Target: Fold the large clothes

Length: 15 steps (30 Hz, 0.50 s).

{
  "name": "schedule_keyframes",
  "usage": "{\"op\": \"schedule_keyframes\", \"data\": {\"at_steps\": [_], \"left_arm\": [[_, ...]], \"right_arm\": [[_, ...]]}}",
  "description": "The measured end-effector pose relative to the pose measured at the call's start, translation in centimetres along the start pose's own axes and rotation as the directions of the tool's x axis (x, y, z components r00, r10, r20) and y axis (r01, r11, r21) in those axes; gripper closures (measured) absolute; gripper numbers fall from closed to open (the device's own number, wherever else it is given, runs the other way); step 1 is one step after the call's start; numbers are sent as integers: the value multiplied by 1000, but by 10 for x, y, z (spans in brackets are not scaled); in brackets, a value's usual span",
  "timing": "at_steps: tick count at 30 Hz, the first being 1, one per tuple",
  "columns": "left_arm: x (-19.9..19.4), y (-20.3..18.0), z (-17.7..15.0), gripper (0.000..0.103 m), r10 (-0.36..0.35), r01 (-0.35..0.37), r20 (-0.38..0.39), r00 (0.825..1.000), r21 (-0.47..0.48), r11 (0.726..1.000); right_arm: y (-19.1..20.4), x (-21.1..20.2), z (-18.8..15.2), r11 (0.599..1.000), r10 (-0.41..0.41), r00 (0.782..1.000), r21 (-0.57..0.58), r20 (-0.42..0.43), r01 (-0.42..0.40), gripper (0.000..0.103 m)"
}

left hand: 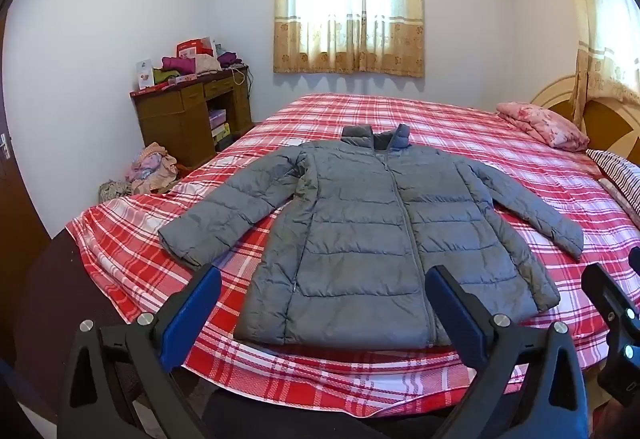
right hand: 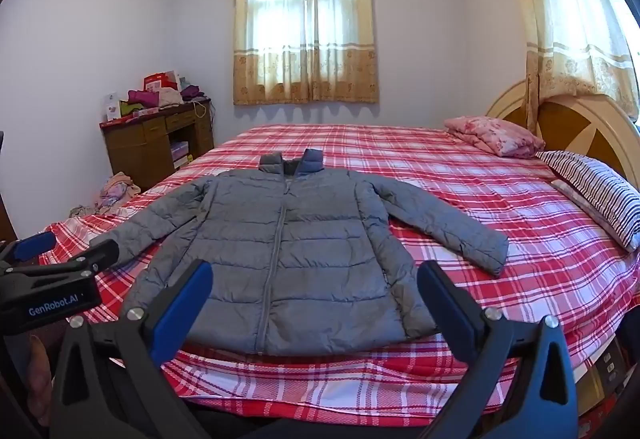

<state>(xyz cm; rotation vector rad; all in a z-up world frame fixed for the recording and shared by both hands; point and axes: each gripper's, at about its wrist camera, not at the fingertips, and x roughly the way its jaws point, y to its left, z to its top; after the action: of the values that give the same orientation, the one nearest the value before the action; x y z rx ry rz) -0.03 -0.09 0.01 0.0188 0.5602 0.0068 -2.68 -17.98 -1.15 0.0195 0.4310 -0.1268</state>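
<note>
A grey quilted puffer jacket (left hand: 360,231) lies flat and zipped on the red plaid bed (left hand: 500,135), collar away from me, both sleeves spread out to the sides. It also shows in the right wrist view (right hand: 280,251). My left gripper (left hand: 324,279) is open and empty, held above the bed's near edge in front of the jacket's hem. My right gripper (right hand: 316,275) is open and empty too, just before the hem. The left gripper's body (right hand: 52,279) shows at the left of the right wrist view.
A pink folded quilt (right hand: 492,137) and a striped pillow (right hand: 596,191) lie at the headboard end on the right. A wooden desk (left hand: 192,119) piled with clothes stands at the far left, with a heap of clothes (left hand: 148,171) on the floor beside it.
</note>
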Motion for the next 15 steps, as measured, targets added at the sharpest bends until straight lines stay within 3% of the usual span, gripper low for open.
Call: {"op": "schedule_keyframes", "data": {"at_steps": [15], "left_arm": [[1,4,0,1,-1,1,8,1000,-8,1000]], "right_arm": [[-3,3,-1,1000,0,1000,5,-13,0,0]]}}
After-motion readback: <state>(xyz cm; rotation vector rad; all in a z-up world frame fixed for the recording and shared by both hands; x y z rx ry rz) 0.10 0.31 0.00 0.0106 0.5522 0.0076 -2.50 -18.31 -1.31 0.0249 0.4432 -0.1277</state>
